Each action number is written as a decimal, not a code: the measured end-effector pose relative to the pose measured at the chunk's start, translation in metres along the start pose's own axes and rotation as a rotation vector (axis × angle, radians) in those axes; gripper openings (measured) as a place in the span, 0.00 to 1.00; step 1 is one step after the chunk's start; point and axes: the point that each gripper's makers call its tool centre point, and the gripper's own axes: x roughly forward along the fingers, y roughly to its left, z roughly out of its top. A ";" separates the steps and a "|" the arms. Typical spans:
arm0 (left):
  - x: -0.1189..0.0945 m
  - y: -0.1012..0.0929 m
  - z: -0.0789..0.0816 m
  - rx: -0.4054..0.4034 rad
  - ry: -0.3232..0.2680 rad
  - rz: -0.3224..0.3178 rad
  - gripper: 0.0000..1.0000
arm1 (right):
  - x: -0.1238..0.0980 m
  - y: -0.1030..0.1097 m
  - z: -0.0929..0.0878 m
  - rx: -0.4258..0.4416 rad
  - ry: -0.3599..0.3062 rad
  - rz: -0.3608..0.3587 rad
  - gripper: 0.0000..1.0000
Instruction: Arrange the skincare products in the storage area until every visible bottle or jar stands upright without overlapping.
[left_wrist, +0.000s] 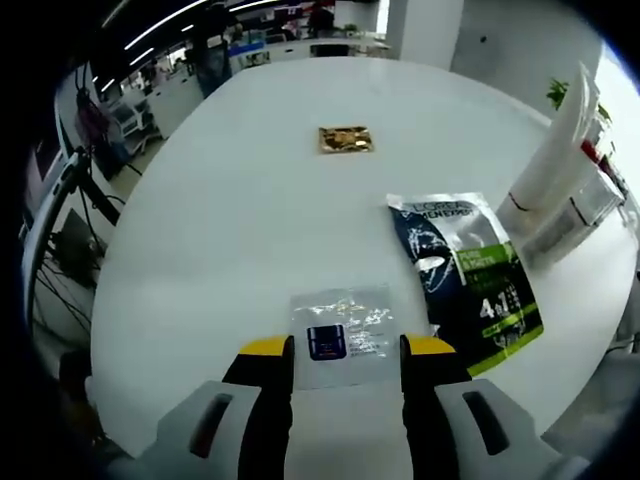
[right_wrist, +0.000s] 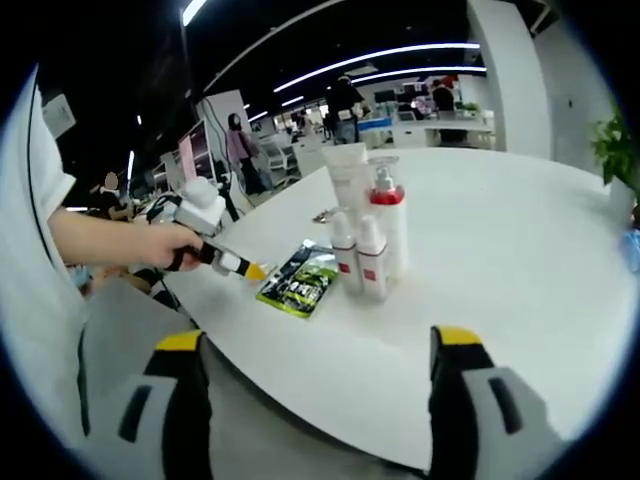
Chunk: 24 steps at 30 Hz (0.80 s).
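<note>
Desk (left_wrist: 250, 220), wide, white and round-edged, carries everything. In the right gripper view the bottles (right_wrist: 368, 235) stand upright in a tight cluster near its left edge: a tall white tube at the back, a red-collared pump bottle, and two small white bottles with red labels in front, touching or nearly so.

Just left of them lies a dark green-and-black packet (left_wrist: 465, 275), flat on the desk, its long axis running near to far. A small clear sachet (left_wrist: 343, 335) with a blue label lies flat beyond the left tool (left_wrist: 347, 352), centred in the gap between its wide-spread jaws and not gripped. A small gold packet (left_wrist: 346, 139) sits far off, well apart.

The left tool is much the nearer to the flat items, so the coming move is probably its own. The right tool (right_wrist: 318, 345) hangs off the desk's near edge, jaws wide, holding nothing.
</note>
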 end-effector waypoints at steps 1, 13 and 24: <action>0.000 0.000 0.000 0.001 0.000 -0.001 0.40 | 0.000 0.000 0.000 0.000 0.000 0.000 0.92; -0.006 0.001 -0.002 0.007 0.000 -0.006 0.44 | 0.000 0.001 0.001 -0.010 -0.007 0.002 0.92; -0.019 -0.001 -0.005 0.006 -0.026 -0.042 0.51 | -0.001 0.003 0.003 -0.027 -0.013 0.003 0.91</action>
